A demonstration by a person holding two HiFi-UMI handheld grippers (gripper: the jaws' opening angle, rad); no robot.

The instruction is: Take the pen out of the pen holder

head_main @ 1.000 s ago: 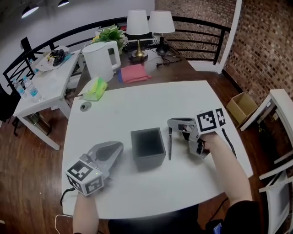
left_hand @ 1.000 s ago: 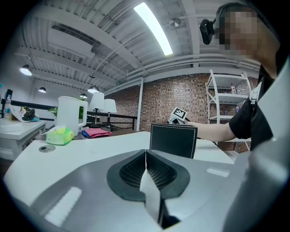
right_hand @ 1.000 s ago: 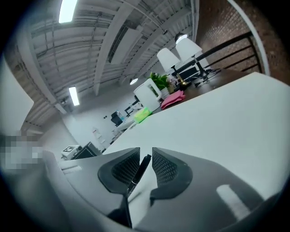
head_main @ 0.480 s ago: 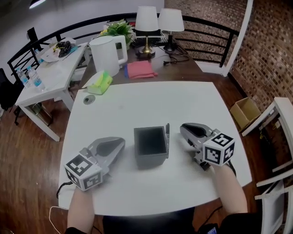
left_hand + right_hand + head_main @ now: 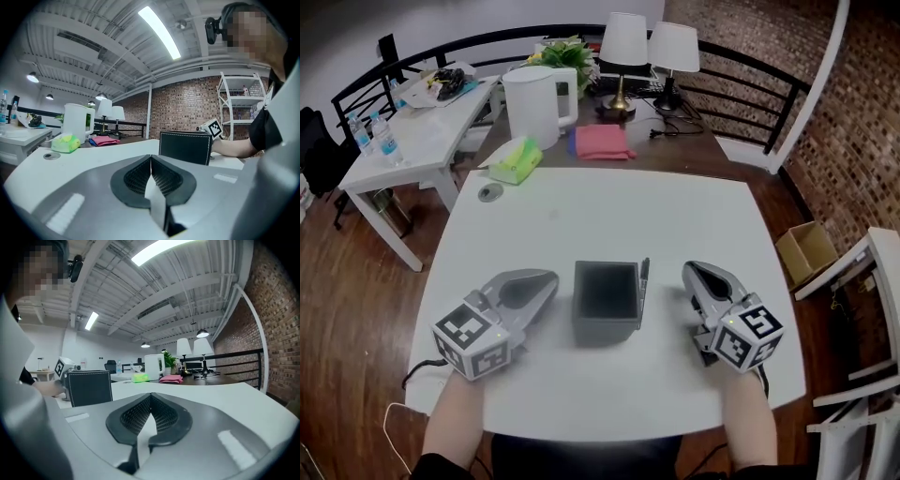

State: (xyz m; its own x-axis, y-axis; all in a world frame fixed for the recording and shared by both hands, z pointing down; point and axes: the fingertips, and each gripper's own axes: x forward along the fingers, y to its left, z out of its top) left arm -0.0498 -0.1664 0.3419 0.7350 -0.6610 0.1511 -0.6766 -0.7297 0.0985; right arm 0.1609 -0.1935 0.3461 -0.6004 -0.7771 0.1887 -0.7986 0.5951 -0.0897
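Observation:
The black square pen holder (image 5: 605, 300) stands open-topped in the middle of the white table (image 5: 609, 211). A dark pen (image 5: 644, 281) lies flat on the table along the holder's right side. My left gripper (image 5: 546, 279) rests left of the holder, shut and empty; in the left gripper view its jaws (image 5: 151, 157) meet, with the holder (image 5: 184, 147) ahead. My right gripper (image 5: 694, 270) sits right of the pen, apart from it, shut on nothing. In the right gripper view its jaws (image 5: 151, 395) are together and the holder (image 5: 89, 387) stands to the left.
Behind the table a brown desk carries a white kettle (image 5: 534, 103), a green pack (image 5: 516, 159), a pink cloth (image 5: 602, 142) and two lamps (image 5: 623, 56). A white side table (image 5: 412, 141) stands at the left, and a cardboard box (image 5: 806, 251) and white furniture (image 5: 872, 272) at the right.
My right gripper drew back to the right away from the pen, rolled upright and closed its jaws with nothing in them. The pen stays on the table by the holder. The left gripper kept still.

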